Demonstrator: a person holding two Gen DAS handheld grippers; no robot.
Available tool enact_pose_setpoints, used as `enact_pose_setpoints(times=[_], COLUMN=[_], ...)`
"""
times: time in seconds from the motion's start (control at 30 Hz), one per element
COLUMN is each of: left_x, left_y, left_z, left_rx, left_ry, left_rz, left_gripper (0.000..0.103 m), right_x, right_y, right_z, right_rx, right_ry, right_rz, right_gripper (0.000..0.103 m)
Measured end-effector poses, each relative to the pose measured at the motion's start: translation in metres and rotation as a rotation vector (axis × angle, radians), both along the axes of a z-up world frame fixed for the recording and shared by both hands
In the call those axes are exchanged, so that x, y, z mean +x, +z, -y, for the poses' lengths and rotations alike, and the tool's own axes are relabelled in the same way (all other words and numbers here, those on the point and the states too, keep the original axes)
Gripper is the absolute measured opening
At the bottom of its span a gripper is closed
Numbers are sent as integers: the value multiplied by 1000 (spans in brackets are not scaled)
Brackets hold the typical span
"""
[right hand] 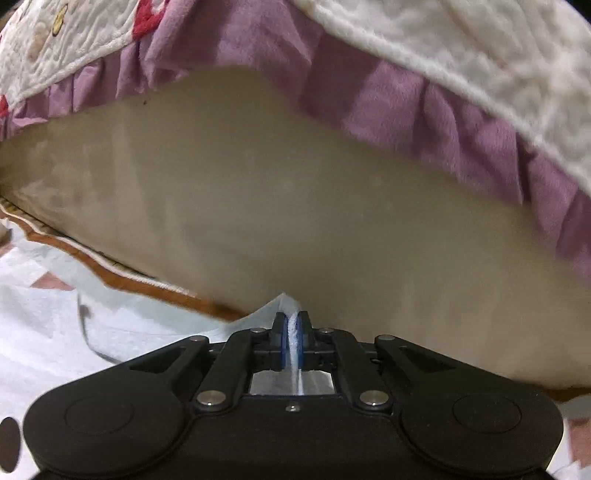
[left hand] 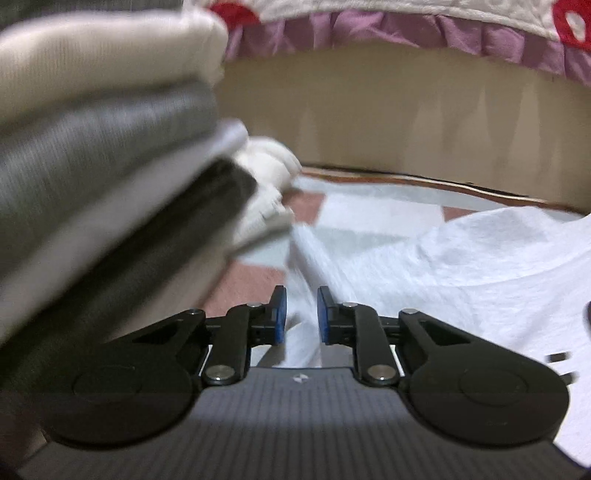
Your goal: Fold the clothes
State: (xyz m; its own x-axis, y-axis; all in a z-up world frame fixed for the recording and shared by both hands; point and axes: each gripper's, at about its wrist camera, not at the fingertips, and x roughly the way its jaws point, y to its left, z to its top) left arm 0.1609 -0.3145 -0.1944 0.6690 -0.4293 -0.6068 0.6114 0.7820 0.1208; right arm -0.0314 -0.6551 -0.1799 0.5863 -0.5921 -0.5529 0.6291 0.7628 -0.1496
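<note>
One white garment (left hand: 461, 266): right gripper (right hand: 294, 334) clamped on its edge; left gripper (left hand: 302, 314) slightly parted around a fold, pads apart. One folded stack (left hand: 92, 166) left of it.

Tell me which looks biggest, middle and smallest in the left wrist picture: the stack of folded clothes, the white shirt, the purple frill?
1. Stack of folded clothes, though it sits very near the camera, so that is unsure.
2. White shirt.
3. Purple frill, far off at the top.
</note>
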Motion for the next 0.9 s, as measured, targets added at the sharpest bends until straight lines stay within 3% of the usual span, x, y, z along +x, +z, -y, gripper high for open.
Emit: enact_pose_setpoints(times=[0.07,0.13,0.2,0.27,0.33,0.43,0.53,0.57,0.7,0.8,0.9], left_x=[-1,5,11,18,29,37,26,18,-36,-70,-108], left_y=[-2,-6,-10,-12,-8,6,26,32,57,72,86], left_z=[1,1,0,-4,-11,-24,-23,-23,-41,-53,-68], left_rx=[34,67,119,172,178,92,66,70,66,23,-72], left_ry=[15,40,89,144,195,211,148,114,-73,-170,-282], left_rz=[44,27,36,62,14,-104,-147,-152,-169,-276,-376], left_gripper=[17,17,17,17,17,20,25,31,43,43,55], right_x=[10,20,24,11,-11,-44,-76,-84,-112,-141,-172], right_y=[-4,-12,-14,1,21,43,56,59,66,79,92], right_z=[-6,-6,-7,-17,-33,-63,-108,-122,-176,-218,-251], right_rx=[-54,-34,18,120,259,495,643,674,734,702,625], right_ry=[-12,-47,-84,-92,-84,-17,114,166,422,592,734], right_rz=[-57,-142,-197,-113,-2,72,64,55,-33,-110,-177], right_gripper=[6,11,24,55,65,66,66,66,65,65,65])
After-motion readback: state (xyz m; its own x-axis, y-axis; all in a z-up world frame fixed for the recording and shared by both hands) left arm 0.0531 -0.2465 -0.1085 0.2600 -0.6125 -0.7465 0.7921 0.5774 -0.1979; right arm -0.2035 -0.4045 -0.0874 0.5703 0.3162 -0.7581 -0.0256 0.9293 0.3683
